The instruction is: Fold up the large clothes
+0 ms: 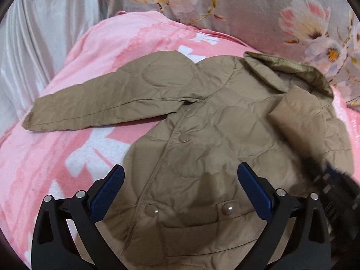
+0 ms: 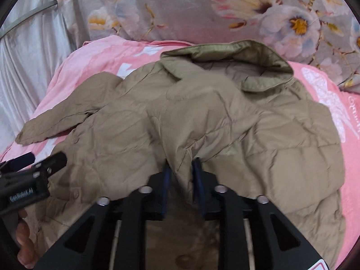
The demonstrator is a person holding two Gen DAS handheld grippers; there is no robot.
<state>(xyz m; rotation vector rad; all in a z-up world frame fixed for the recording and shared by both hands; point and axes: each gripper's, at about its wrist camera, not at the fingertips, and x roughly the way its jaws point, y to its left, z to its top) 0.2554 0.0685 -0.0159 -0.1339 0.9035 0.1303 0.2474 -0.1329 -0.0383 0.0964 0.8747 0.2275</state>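
A tan quilted jacket point(image 1: 202, 123) lies front up on a pink blanket point(image 1: 94, 45), collar at the far side. Its left sleeve point(image 1: 101, 103) stretches out to the left. My left gripper point(image 1: 180, 180) is open, hovering above the jacket's lower front near two snap buttons. In the right wrist view the jacket point(image 2: 225, 117) has its right side folded over the front. My right gripper point(image 2: 182, 164) is shut on a pinch of the jacket's fabric, pulling it up into a ridge. The right gripper shows blurred at the right edge of the left wrist view point(image 1: 326, 180).
A floral grey cover point(image 1: 247, 6) lies beyond the blanket. A pale satin sheet point(image 1: 33, 33) hangs at the left. The left gripper point(image 2: 33, 171) and a hand show at the left edge of the right wrist view. The pink blanket point(image 2: 326, 85) extends right of the jacket.
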